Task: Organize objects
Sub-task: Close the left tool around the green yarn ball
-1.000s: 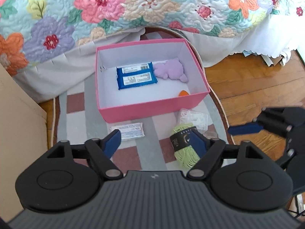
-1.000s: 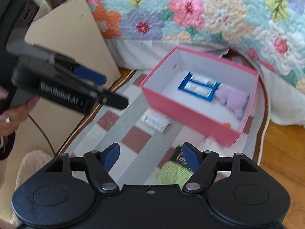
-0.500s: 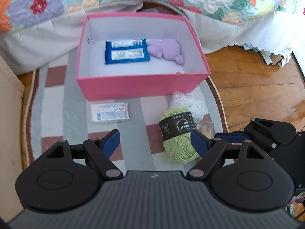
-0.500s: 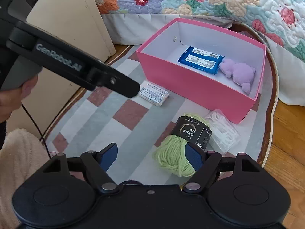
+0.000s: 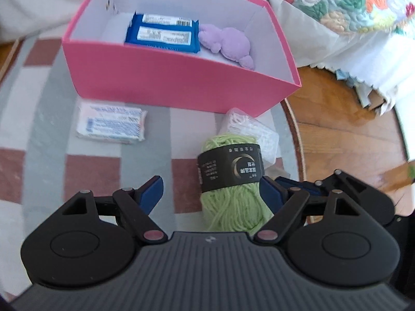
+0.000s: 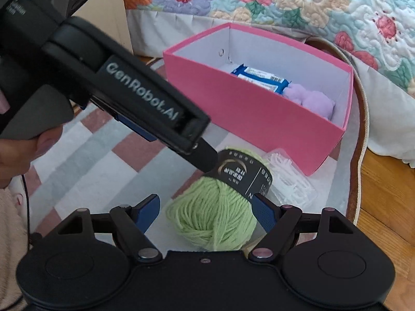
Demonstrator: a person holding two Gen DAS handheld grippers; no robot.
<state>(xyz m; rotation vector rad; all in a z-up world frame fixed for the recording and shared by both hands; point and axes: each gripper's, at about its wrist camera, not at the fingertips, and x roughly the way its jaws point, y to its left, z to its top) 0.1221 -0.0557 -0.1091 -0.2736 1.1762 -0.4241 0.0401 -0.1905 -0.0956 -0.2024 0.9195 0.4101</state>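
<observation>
A green yarn ball [image 5: 230, 202] with a black label lies on the rug in front of the pink box [image 5: 168, 77]. The box holds two blue packets [image 5: 160, 35] and a purple plush toy [image 5: 230, 45]. My left gripper [image 5: 211, 194] is open over the yarn, which lies close to its right finger. My right gripper [image 6: 206, 212] is open too. The yarn [image 6: 215, 217] lies between its fingers, against the right pad and apart from the left one. A white tissue pack [image 5: 109, 124] and a clear plastic case [image 5: 254, 132] lie beside the box.
A checked oval rug [image 5: 90, 171] covers the floor, with bare wood floor [image 5: 345, 134] to the right. A bed with a floral quilt [image 6: 285, 2] stands behind the box, a beige board [image 6: 111, 15] at the left. A person's hand [image 6: 15, 153] holds the left gripper.
Both grippers have come down toward the rug, so the yarn ball now lies between their fingers. The left one has rolled a little. The jaws stay as wide as before.
</observation>
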